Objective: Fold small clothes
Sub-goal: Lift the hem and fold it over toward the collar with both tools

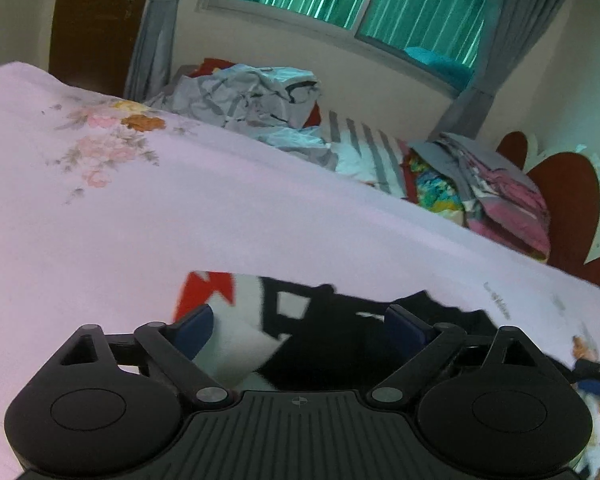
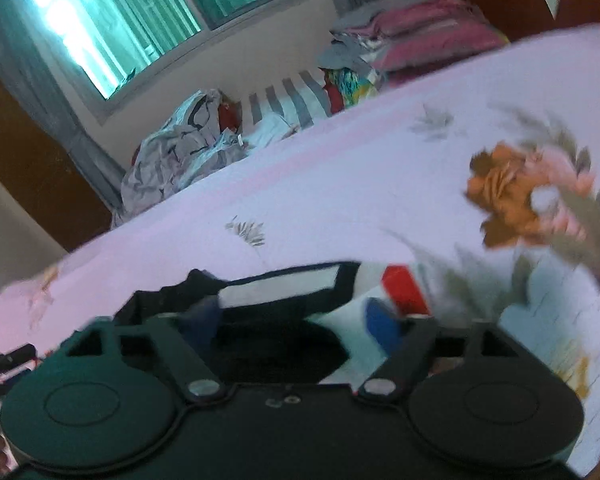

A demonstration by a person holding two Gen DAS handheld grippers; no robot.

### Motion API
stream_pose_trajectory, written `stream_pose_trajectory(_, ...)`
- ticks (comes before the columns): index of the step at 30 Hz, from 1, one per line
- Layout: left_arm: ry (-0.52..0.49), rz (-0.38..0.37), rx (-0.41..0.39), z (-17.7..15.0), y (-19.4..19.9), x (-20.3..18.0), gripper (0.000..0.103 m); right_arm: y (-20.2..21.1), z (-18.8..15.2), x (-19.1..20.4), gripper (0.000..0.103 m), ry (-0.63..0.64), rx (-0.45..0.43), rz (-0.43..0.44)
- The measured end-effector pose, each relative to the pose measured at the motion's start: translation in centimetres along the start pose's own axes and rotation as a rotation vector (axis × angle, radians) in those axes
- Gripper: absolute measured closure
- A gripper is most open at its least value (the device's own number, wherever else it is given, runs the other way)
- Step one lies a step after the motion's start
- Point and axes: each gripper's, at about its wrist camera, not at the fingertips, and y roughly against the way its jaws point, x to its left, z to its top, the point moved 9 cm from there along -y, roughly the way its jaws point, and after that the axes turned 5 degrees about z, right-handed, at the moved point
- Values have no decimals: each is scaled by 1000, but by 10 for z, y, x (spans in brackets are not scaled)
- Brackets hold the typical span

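On the pale pink floral bedsheet [image 1: 260, 216], in the left wrist view, a small black, white and red printed garment [image 1: 300, 320] is seen lying flat, straddled by the wide-open, empty left gripper [image 1: 300, 330]. In the right wrist view, the same garment [image 2: 300, 292] is straddled by the right gripper [image 2: 296, 320], likewise spread and holding nothing.

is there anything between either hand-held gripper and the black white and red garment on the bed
Nothing visible. The garment lies on the bedsheet right at the open fingers of the left hand-held gripper and the right hand-held gripper. The clothes pile sits far behind.
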Motion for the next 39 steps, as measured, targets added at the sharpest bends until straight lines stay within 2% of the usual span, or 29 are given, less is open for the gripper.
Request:
stream_pose_trajectory(3, -83, -3, -2, -8, 0, -2, 11, 3, 2, 3, 39, 79, -18, -29)
stream_pose_trajectory(5, -142, 0, 6, -14, -4, -7, 11, -4, -4, 8, 31, 119, 10, -20)
stream_pose_trajectory(7, -177, 4, 21, -20, -9, -12, 11, -8, -6, 12, 30, 137, 11, -6)
stream_pose_trajectory(9, -178, 10, 39, -25, -14, -13, 11, 2, 5, 8, 29, 93, -63, 5)
stream_pose_trajectory(11, -184, 24, 44, -29, -17, -13, 12, 15, 20, -2, 24, 13, -157, 10)
stream_pose_trajectory(12, -190, 28, 47, -31, -18, -12, 14, 17, 23, -3, 25, 30, -160, 7)
stream_pose_trajectory(14, -206, 46, 53, -36, -22, -11, 20, 11, 20, 5, 33, 144, -106, -17)
stream_pose_trajectory(16, -209, 52, 45, -38, -24, -10, 24, -1, 9, 10, 34, 200, -45, -17)
stream_pose_trajectory(18, -226, 62, 38, -39, -24, -12, 36, -17, -2, 9, 36, 232, 9, -43)
stream_pose_trajectory(19, -238, 66, 34, -38, -23, -13, 46, -25, -6, 8, 41, 245, 32, -57)
stream_pose_trajectory(20, -246, 73, 29, -38, -23, -14, 56, -32, -10, 8, 51, 257, 55, -73)
stream_pose_trajectory(21, -256, 83, 23, -37, -22, -14, 61, -37, -13, 8, 62, 259, 71, -80)
stream_pose_trajectory(22, -261, 89, 14, -36, -21, -13, 72, -40, -15, 10, 80, 256, 68, -74)
stream_pose_trajectory(23, -262, 90, 3, -35, -19, -11, 79, -40, -15, 14, 86, 261, 60, -65)
stream_pose_trajectory(24, -271, 91, -15, -34, -16, -11, 93, -40, -16, 20, 89, 271, 55, -58)
stream_pose_trajectory(25, -284, 92, -28, -33, -13, -12, 98, -40, -16, 24, 95, 276, 46, -45)
stream_pose_trajectory(28, -305, 106, -70, -34, -7, -10, 98, -31, -15, 36, 96, 267, 13, -15)
stream_pose_trajectory(30, -281, 128, -94, -34, -5, 0, 98, -28, -9, 38, 96, 259, -7, -8)
stream_pose_trajectory(31, -267, 139, -101, -35, -4, 5, 98, -27, -8, 34, 96, 266, -18, -29)
stream_pose_trajectory(33, -265, 148, -105, -36, -6, 10, 98, -35, -9, 14, 96, 282, 2, -130)
stream_pose_trajectory(35, -276, 165, -120, -37, -5, 9, 98, -41, -14, 0, 95, 255, 32, -138)
stream_pose_trajectory(37, -252, 171, -123, -37, -4, 10, 98, -38, -15, 2, 94, 284, 23, -149)
stream_pose_trajectory(39, -257, 172, -122, -37, -4, 7, 98, -33, -14, 6, 87, 305, 9, -169)
